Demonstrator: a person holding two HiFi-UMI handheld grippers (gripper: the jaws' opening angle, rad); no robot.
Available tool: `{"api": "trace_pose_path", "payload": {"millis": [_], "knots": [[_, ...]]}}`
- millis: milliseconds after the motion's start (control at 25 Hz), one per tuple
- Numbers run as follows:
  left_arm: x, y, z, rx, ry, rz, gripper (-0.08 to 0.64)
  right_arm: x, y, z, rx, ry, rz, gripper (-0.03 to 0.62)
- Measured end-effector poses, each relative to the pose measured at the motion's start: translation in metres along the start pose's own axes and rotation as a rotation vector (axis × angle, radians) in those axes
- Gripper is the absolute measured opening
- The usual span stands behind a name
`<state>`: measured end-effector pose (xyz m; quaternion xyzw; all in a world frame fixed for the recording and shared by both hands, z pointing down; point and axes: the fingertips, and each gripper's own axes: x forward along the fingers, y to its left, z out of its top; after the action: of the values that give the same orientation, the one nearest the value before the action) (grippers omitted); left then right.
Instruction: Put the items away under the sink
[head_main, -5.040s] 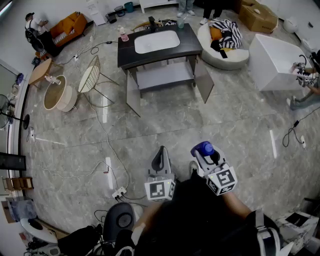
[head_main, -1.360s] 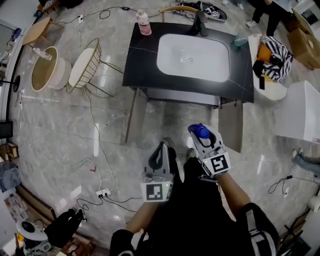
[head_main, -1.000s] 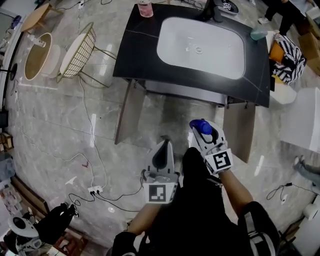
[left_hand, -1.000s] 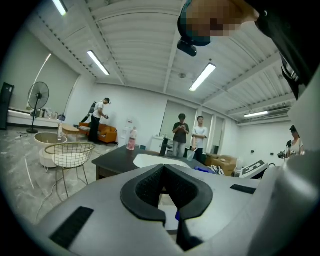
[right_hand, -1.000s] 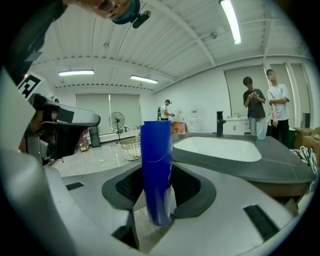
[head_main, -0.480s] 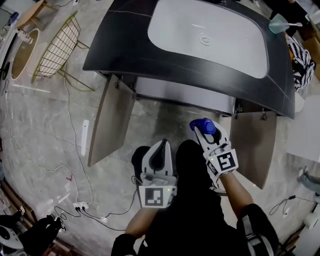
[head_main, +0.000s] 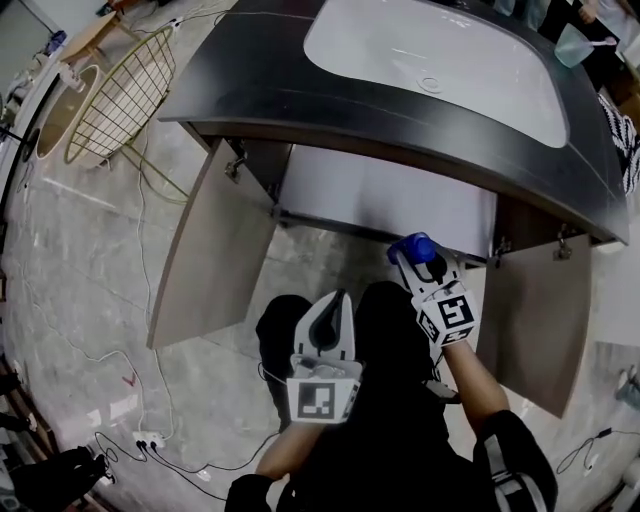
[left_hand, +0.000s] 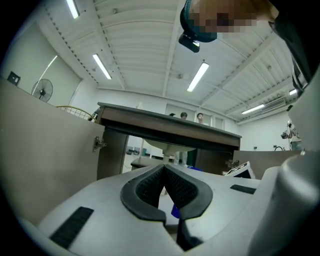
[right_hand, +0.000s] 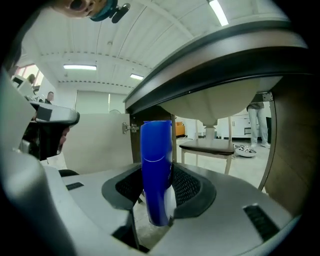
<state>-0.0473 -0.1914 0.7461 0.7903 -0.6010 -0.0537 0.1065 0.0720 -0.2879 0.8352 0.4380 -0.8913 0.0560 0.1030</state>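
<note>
Sink cabinet (head_main: 250, 90) fills the top of the head view, both doors (head_main: 205, 250) hanging open. Right gripper (head_main: 422, 266), centre-right just in front of the opening, is clamped on a blue bottle (head_main: 410, 246). Left gripper (head_main: 326, 318), lower centre, is pinched closed with nothing in it.

Grey marble-look tile floor (head_main: 80, 250), glossy, w/ white cables (head_main: 143, 330) trailing to a power strip (head_main: 148, 438). Dark-topped vanity (head_main: 250, 80), both doors (head_main: 205, 250) open. Gold wire chair (head_main: 120, 95) & round wooden table (head_main: 62, 110) upper left. White ribbed ceiling (left_hand: 135, 45), strip lights (left_hand: 101, 66); possibly a fan (left_hand: 42, 91) by the white wall.
</note>
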Motion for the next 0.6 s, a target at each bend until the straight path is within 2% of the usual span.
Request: {"api": "trace_pose_path", "payload": {"millis": [120,320,600], "knots": [[-0.001,-0.003,0.004,-0.024,0.002,-0.013,0.014,0.013,-0.008,-0.012,-0.005,0.014,-0.015,0.155],[0.002,-0.008,0.008,0.001,0.005,-0.046,0.014,0.034,-0.022,-0.024,-0.029,0.005,-0.035,0.155],[0.005,-0.006,0.006,0.008,-0.001,-0.039,0.014,0.06,-0.038,-0.053,-0.033,0.024,-0.062,0.155]]}}
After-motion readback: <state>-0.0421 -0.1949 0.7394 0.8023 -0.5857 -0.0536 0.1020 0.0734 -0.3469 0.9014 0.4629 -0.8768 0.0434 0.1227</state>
